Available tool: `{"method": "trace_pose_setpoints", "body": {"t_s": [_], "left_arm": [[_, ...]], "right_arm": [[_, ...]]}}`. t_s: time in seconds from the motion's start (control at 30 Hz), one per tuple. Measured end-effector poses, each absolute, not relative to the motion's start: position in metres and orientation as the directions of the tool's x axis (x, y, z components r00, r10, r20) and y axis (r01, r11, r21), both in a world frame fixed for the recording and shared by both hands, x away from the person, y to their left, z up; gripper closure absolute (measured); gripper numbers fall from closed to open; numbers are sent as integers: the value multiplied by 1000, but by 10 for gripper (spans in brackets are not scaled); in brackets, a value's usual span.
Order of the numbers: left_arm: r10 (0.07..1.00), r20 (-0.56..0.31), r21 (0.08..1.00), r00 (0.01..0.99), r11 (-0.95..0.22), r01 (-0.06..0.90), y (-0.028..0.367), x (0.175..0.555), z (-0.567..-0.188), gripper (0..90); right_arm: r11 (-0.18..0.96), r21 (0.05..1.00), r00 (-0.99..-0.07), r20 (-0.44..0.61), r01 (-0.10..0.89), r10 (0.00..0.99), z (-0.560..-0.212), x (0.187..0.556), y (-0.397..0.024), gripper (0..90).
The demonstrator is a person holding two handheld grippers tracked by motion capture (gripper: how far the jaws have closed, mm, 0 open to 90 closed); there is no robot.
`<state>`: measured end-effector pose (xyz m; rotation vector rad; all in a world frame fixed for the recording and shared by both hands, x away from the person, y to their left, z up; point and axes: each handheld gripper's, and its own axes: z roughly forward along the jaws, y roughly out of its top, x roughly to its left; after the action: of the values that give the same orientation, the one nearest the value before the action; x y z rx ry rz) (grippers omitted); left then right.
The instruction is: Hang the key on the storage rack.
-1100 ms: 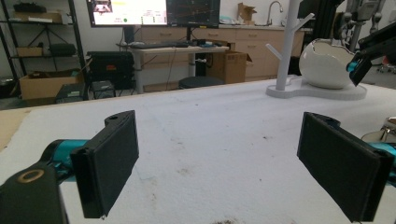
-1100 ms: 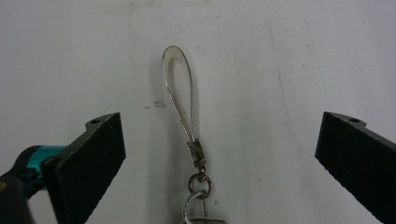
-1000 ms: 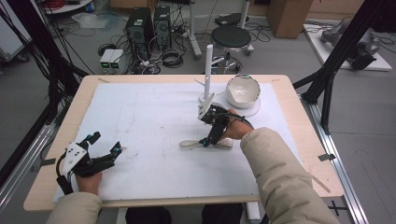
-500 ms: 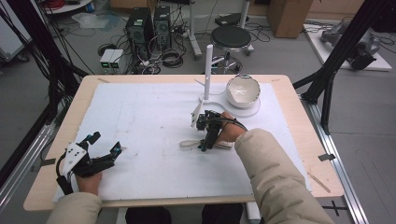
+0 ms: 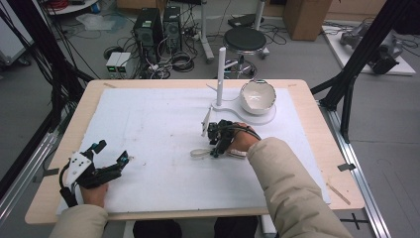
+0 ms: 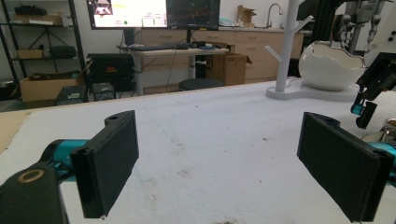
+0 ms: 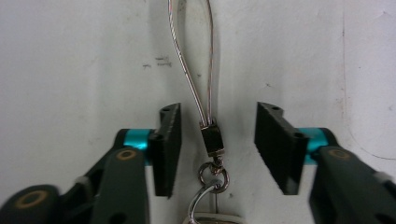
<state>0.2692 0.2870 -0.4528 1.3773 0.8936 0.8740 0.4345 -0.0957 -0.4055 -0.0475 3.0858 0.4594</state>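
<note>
right gripper [image 7: 217,140]: jaws spread, pointing down at white table mat [image 5: 148,124] | thin clear strap loop with small metal clasp and ring [image 7: 211,135]: lying on mat between right jaws, touching neither, loop running out past jaw tips | left gripper [image 6: 233,163]: jaws spread wide, nothing between | white bowl on white peg stand [image 6: 327,65]: far beyond left jaws

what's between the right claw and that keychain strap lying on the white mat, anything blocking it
Nothing visible blocks it. In the right gripper view the right claw is open, its jaws standing on either side of the keychain strap with clear gaps, touching neither side. The strap lies flat on the white mat, with no other object between the jaws.
</note>
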Motion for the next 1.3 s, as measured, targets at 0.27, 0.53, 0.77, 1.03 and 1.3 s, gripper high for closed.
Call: {"method": "trace_pose_setpoints", "body": {"t_s": [0.27, 0.53, 0.77, 1.03, 1.3], "left_arm": [[907, -15, 1000, 421, 13, 8, 287, 269, -453, 131], [907, -17, 1000, 421, 14, 10, 287, 269, -453, 130], [907, -15, 1000, 420, 13, 8, 287, 269, -453, 131], [908, -14, 1000, 420, 12, 7, 287, 269, -453, 131], [907, -9, 1000, 421, 8, 5, 287, 269, -453, 131]], "right_arm": [[960, 272, -998, -31, -64, -58, -406, 434, -95, 732], [964, 258, -998, -28, -55, -49, -406, 432, -95, 814], [949, 313, -998, -32, 37, 49, -398, 435, -101, 814], [823, 510, -953, -18, 250, 301, -369, 445, -130, 815], [733, 603, -909, -30, 315, 416, -354, 447, -149, 814]]}}
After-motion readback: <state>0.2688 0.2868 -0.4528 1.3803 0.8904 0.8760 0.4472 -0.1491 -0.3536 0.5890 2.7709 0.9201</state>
